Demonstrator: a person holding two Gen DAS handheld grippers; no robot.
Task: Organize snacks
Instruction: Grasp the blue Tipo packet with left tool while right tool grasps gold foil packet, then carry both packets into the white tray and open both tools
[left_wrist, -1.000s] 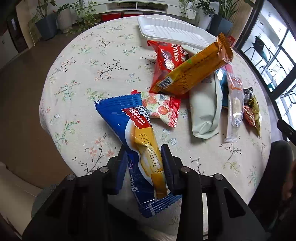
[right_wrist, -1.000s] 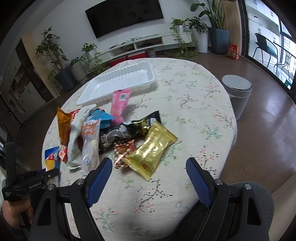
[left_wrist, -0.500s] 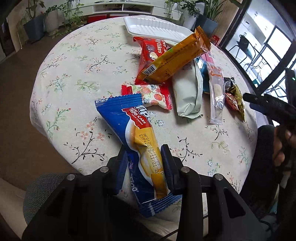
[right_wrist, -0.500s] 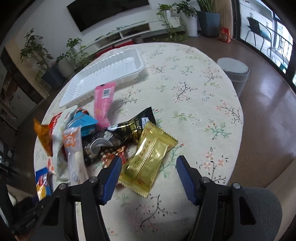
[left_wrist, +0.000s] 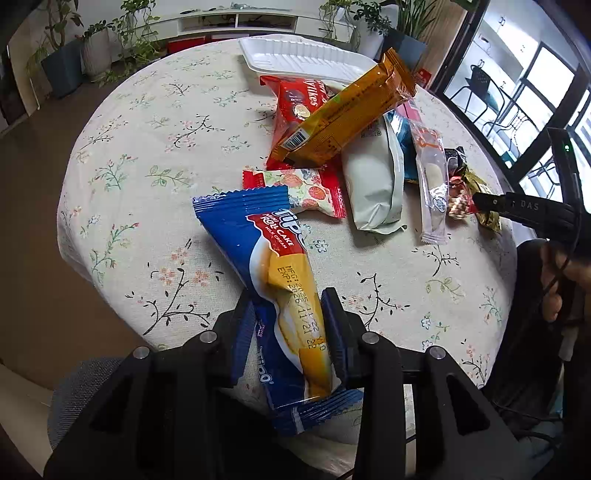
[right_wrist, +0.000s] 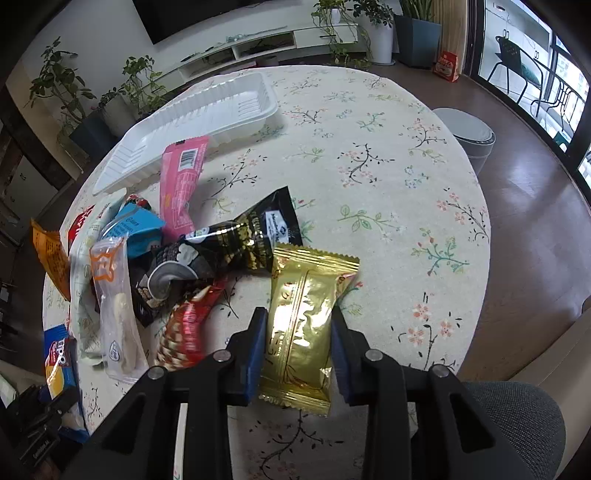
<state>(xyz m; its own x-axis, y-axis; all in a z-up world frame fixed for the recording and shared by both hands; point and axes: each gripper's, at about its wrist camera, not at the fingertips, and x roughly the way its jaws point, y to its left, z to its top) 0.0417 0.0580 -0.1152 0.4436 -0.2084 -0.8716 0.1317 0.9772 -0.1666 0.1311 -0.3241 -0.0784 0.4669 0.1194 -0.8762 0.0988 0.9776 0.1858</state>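
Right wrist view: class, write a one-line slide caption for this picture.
Right gripper, jaws just closed on a gold snack packet, beside a snack pile and an empty white tray on a floral tablecloth.

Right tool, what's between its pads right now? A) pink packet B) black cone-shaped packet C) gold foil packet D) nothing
C: in the right wrist view the right tool has just been closing and its blue pads now press both sides of the gold foil packet; the pink packet and black cone-shaped packet lie untouched farther up the table.
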